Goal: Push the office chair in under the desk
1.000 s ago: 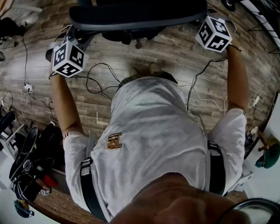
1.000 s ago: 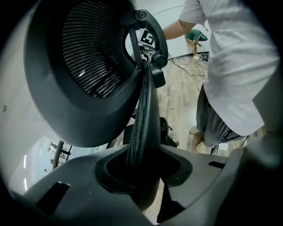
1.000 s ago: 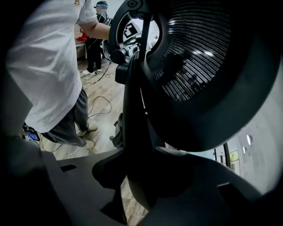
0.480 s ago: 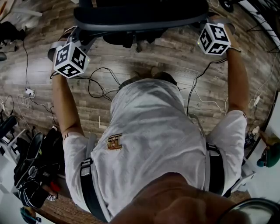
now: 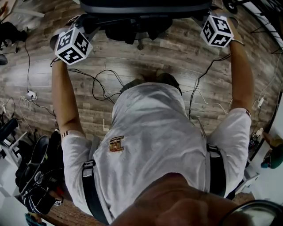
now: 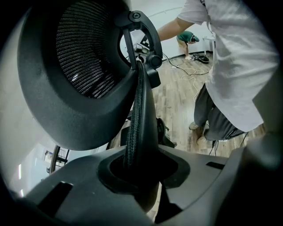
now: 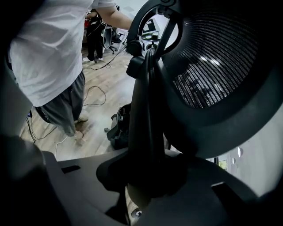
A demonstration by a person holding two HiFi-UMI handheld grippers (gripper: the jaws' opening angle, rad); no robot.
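In the head view the office chair (image 5: 146, 8) is at the very top of the picture, right in front of the person. It stands on the wood floor (image 5: 168, 57), which has loose cables (image 5: 99, 84) lying on it. The left tool (image 5: 73, 43) is at the left end of the chair's back and the right tool (image 5: 216, 31) is at the right end, so the chair is held from both sides. The top of the back is a long dark bar that runs from left to right between the two tools. The seat side points away from the person. No worktop shows here, so I cannot tell how near the chair is to it. I think the grab is done and the push itself is mostly left to do. In the left gripper view the left tool (image 6: 139, 174) is narrow and pinched on the thin side edge of the back, which goes straight up from the jaws. The round mesh (image 6: 79, 57) is to the left and the person's legs (image 6: 208, 114) are to the right. In the right gripper view the right tool (image 7: 148, 176) has the other side edge between its jaws. The jaws are closing and press on it. Here the mesh is on the right. No worktop shows in these two views either.
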